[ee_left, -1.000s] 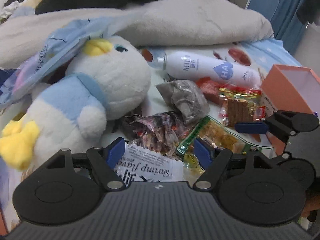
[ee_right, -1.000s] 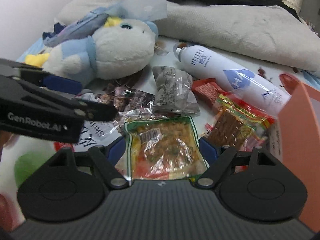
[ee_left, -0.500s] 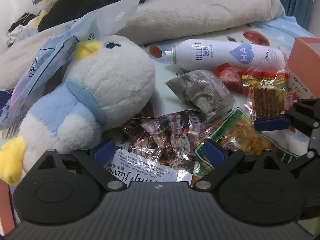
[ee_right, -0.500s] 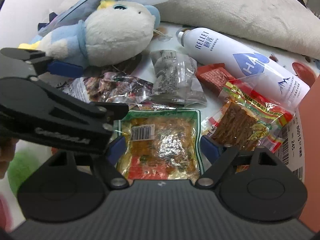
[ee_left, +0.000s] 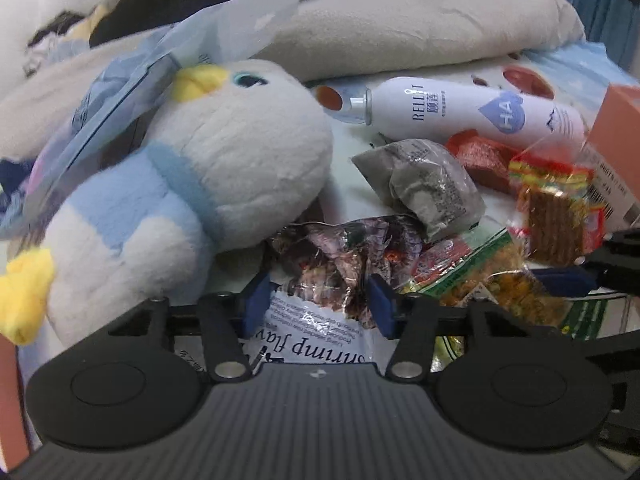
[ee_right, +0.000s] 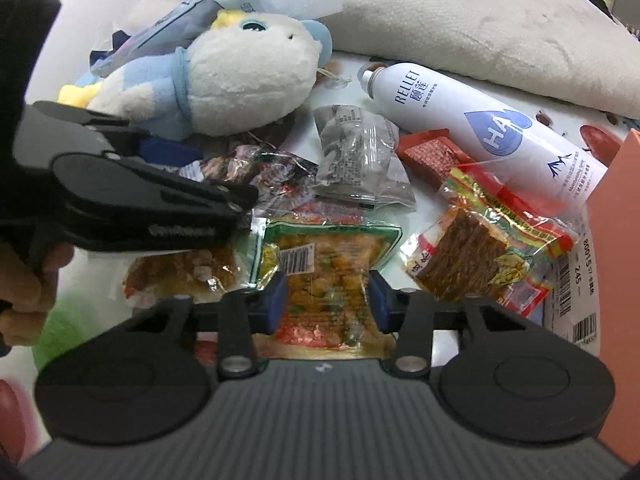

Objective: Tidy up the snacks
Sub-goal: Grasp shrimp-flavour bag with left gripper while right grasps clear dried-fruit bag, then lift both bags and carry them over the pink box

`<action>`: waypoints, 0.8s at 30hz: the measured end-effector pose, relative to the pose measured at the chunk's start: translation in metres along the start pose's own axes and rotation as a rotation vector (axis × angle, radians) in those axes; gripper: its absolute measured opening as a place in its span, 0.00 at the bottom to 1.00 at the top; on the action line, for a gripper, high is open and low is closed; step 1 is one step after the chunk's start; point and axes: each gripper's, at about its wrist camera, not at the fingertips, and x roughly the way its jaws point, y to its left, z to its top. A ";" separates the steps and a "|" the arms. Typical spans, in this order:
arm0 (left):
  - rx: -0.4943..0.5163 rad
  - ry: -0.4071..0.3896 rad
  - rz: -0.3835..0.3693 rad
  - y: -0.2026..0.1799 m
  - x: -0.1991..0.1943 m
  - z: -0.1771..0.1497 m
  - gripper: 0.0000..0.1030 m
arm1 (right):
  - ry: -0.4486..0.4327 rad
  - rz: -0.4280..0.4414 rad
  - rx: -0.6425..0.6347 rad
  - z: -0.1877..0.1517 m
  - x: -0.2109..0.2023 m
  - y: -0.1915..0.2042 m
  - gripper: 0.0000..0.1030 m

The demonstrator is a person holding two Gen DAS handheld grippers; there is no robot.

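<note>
Left gripper [ee_left: 316, 304]: jaws just closed in, shrimp packet [ee_left: 320, 332] caught between pads, apparently pinched; contact blurred. Packet's long axis runs toward 12 o'clock, under plush toy [ee_left: 192, 184] at 10.

Right gripper [ee_right: 327, 300]: jaws just narrowed onto green-edged snack pouch [ee_right: 324, 264], pouch buckled between pads, long axis toward 12 o'clock. Orange box [ee_right: 616, 216] at 3 o'clock, nearer right hand.

Person's hand [ee_right: 24, 292] seen in right view only.
</note>
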 end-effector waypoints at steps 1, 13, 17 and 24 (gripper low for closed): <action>-0.004 0.003 -0.007 0.002 -0.002 0.000 0.52 | 0.002 0.003 0.008 0.000 -0.002 -0.001 0.37; -0.116 0.017 -0.036 0.006 -0.048 -0.031 0.42 | 0.030 0.005 0.039 -0.015 -0.034 0.011 0.34; -0.160 0.005 -0.038 0.003 -0.077 -0.044 0.42 | 0.026 0.001 0.043 -0.025 -0.053 0.017 0.33; -0.218 -0.023 -0.037 -0.003 -0.119 -0.065 0.42 | 0.007 -0.008 0.050 -0.040 -0.088 0.027 0.33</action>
